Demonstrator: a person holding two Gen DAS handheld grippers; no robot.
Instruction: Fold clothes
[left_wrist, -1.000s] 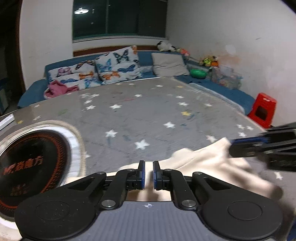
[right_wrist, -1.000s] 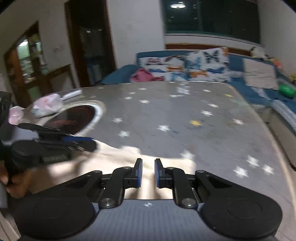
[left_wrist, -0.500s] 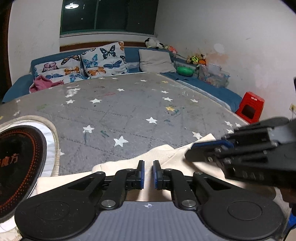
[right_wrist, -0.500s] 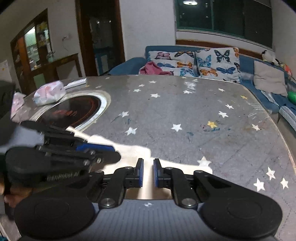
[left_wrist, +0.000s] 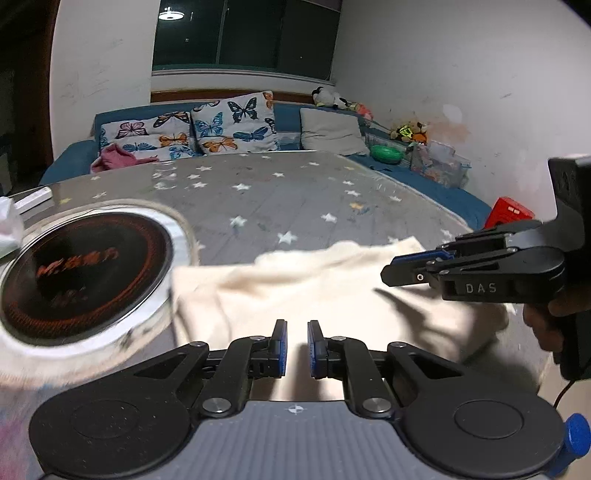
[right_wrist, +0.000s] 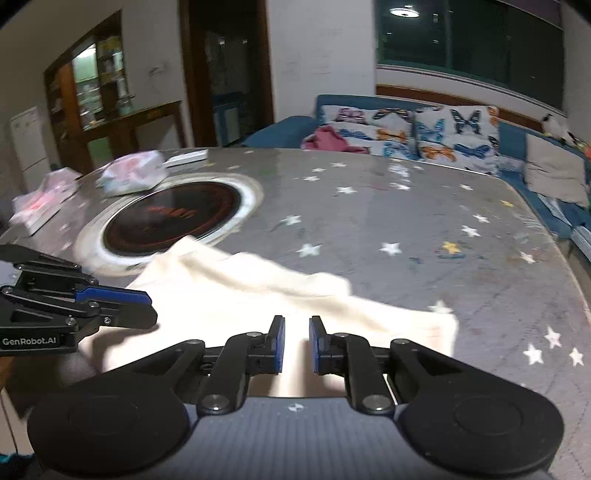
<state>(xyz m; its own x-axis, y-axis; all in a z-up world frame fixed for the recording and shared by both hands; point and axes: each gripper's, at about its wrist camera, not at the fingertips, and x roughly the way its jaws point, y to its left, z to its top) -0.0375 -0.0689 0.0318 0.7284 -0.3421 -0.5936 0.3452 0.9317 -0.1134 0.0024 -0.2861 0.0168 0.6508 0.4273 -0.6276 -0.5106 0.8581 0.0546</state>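
Lying rumpled on the grey star-printed table (left_wrist: 295, 199), the cream cloth garment (left_wrist: 314, 280) stretches crosswise under both grippers, left gripper (left_wrist: 295, 349) and right gripper (right_wrist: 295, 345) equally near, jaws slightly apart, gripping nothing.

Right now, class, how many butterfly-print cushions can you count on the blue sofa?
2. One butterfly cushion lies at the left, by the pink cloth; the other stands to its right, beside the plain grey cushion. More may be hidden.
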